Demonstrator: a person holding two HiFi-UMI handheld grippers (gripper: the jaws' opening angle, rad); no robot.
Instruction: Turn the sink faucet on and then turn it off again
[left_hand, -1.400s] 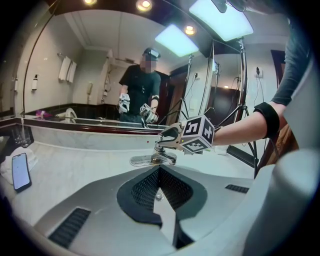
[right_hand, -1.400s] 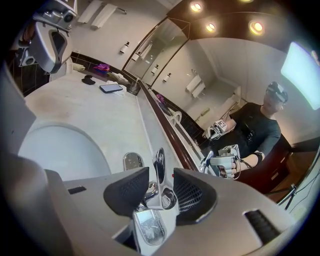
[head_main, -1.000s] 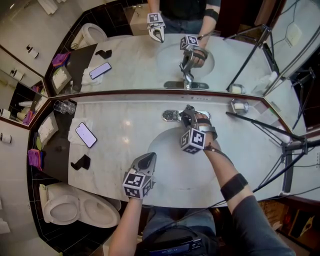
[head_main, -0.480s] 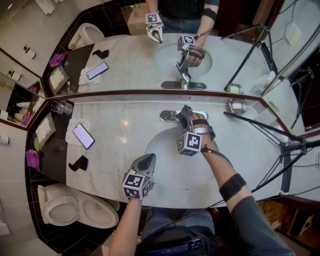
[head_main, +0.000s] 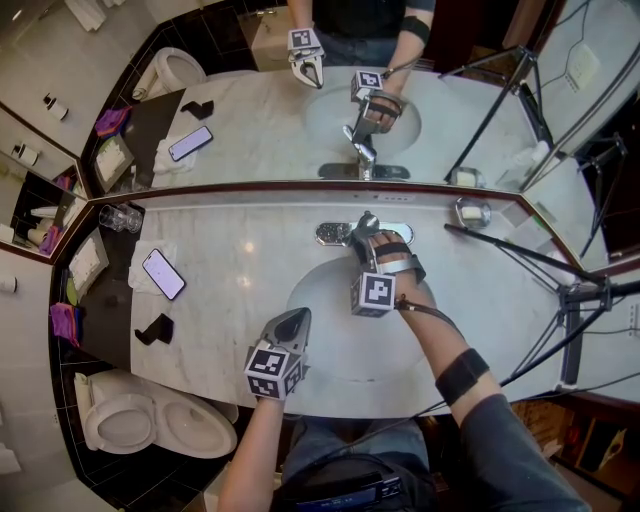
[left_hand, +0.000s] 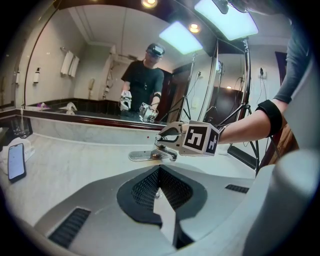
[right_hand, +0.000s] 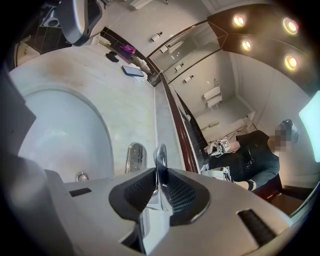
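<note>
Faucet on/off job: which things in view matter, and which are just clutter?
In the job:
faucet lever
right gripper, jaws just closed on the lever
sink basin

Lying about:
phone
glasses
black object
small dish
left gripper, shut, empty

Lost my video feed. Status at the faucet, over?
Right tongs just closed on the faucet handle. Left tongs shut, empty, by the sink front rim. Nothing blocking the handle.

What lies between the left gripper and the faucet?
Only the bare basin. The head view shows it: left gripper at the near rim, faucet at the far one.
</note>
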